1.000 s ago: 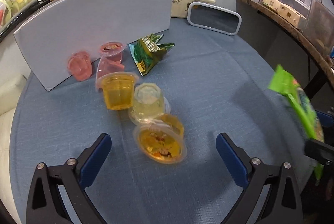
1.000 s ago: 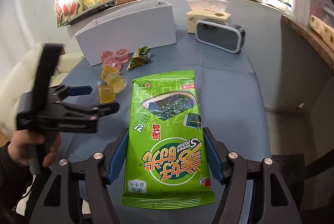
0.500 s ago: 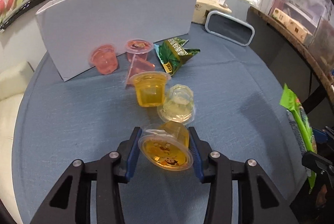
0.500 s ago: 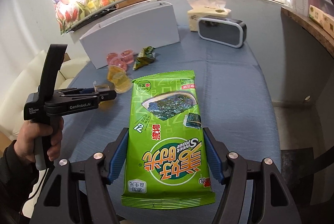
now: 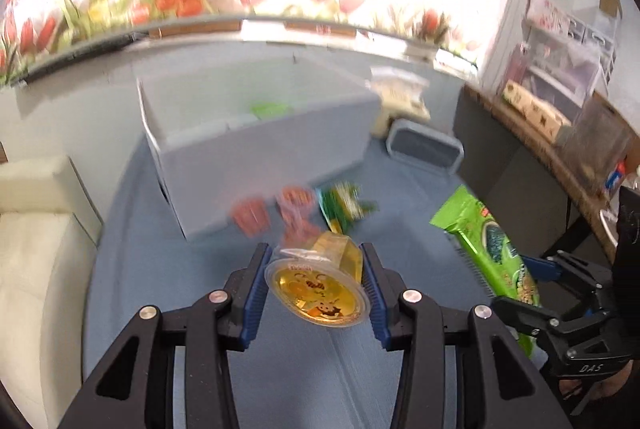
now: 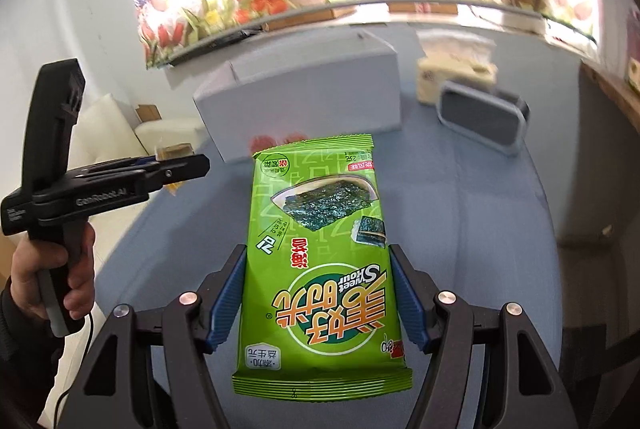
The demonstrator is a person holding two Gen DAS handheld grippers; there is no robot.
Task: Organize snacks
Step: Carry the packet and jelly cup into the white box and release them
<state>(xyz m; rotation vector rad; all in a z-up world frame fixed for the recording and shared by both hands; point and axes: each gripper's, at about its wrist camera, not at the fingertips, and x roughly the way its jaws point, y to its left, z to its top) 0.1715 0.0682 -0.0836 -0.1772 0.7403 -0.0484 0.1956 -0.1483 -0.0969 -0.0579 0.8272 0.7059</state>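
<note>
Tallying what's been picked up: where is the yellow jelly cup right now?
In the left wrist view the yellow jelly cup is clamped in the left hand-held gripper, above the table, short of the white box.

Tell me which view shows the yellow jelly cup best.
The left wrist view: the yellow jelly cup sits close up between the left gripper fingers, its printed lid facing the camera. The right wrist view shows only a small sliver of it from the side, mostly hidden by that gripper.
</note>
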